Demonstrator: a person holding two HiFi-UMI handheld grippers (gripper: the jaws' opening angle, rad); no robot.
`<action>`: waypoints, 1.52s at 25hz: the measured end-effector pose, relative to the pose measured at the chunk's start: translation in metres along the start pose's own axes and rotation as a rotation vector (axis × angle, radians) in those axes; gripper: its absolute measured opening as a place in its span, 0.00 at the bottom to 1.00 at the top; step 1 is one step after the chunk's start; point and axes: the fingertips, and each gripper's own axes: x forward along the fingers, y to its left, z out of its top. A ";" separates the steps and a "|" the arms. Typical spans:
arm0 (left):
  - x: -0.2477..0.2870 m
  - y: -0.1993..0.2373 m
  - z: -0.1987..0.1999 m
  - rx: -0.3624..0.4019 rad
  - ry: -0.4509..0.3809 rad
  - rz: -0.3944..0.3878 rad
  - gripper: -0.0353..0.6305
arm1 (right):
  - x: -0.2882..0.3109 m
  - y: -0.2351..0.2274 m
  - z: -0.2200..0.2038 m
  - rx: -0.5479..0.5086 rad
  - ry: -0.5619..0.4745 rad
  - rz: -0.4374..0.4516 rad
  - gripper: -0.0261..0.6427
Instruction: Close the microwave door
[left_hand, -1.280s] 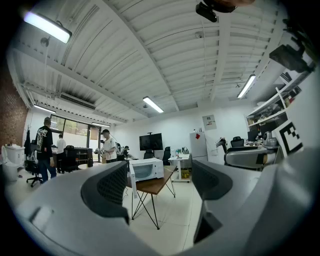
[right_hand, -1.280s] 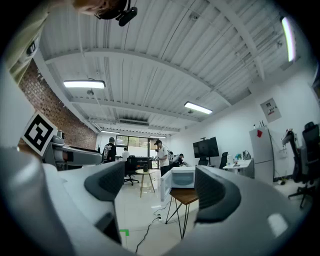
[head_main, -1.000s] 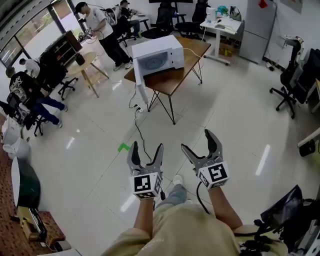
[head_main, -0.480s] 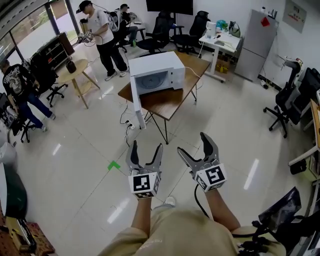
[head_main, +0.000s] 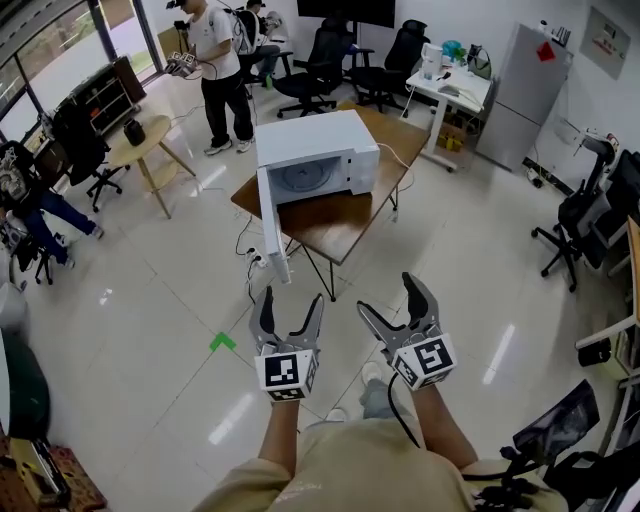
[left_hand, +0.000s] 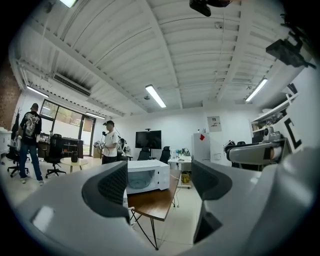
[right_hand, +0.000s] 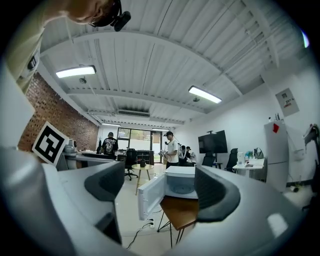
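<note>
ahead, wooden table (head_main: 340, 215) on glossy tiled floor (head_main: 160, 330)

The white microwave (head_main: 318, 150) sits at twelve o'clock on a brown table (head_main: 345, 215). Its door (head_main: 272, 225), hinged at its nine o'clock side, stands wide open.

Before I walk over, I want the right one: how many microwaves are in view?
1: the white microwave on the wooden table ahead, its door swung open on its left. No other shows; furniture could hide one.
</note>
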 end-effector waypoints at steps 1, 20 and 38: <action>0.014 -0.003 -0.004 0.004 0.000 0.009 0.63 | 0.007 -0.015 -0.004 0.008 -0.004 0.008 0.67; 0.260 -0.059 -0.033 0.111 0.016 0.199 0.62 | 0.136 -0.270 -0.043 0.107 -0.063 0.204 0.67; 0.317 0.070 -0.044 0.060 -0.015 0.121 0.62 | 0.258 -0.244 -0.048 0.029 -0.085 0.117 0.67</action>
